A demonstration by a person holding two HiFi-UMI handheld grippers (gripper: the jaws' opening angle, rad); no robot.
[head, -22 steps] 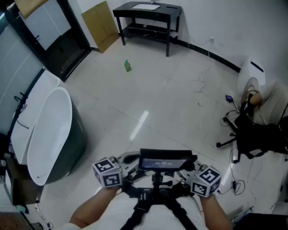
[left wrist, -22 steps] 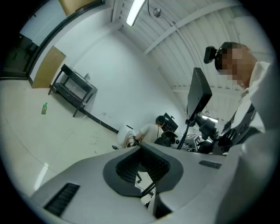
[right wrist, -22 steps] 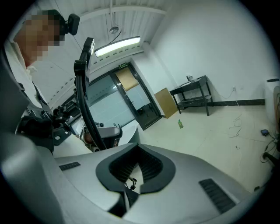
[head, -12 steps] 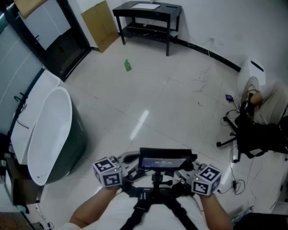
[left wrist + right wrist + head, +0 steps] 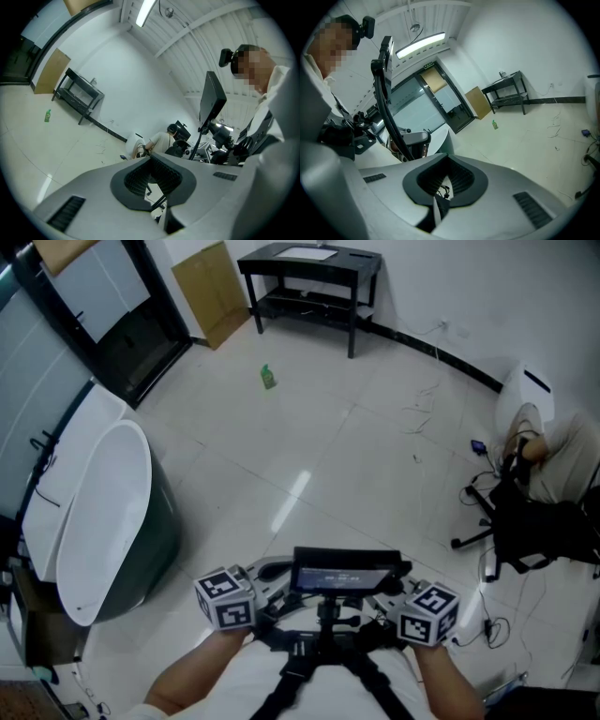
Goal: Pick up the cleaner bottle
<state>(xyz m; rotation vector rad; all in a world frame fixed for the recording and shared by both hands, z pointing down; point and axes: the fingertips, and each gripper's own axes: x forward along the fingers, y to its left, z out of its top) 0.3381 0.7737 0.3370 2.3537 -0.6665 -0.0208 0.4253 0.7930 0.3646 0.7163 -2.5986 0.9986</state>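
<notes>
Head view: I read the cleaner bottle [image 5: 268, 377], small and green, on the pale floor [image 5: 309, 446] in front of the black table [image 5: 307, 277]. It sits off the table's left end and on the side nearer to me. It appears to stand upright, though it is too small in every view for me to be sure. Nothing touches it.

A cardboard sheet [image 5: 211, 292] leans on the wall just left of the table. A white tub [image 5: 98, 512] lies well to the left of the table and much nearer to me. A seated person [image 5: 562, 460] is far to the right of the table, beside a black chair [image 5: 525, 521].

Both grippers are held at the opposite end of the floor from the table, close to my body, one on each side of a dark screen [image 5: 344, 573]. They are well apart from the bottle.

Left gripper view: the left gripper [image 5: 151, 177] has its jaws closed together, with nothing between them. The bottle shows far off, to the left of the table.

Right gripper view: the right gripper [image 5: 442, 182] has its jaws closed together and holds nothing. The bottle shows in the distance below the table
</notes>
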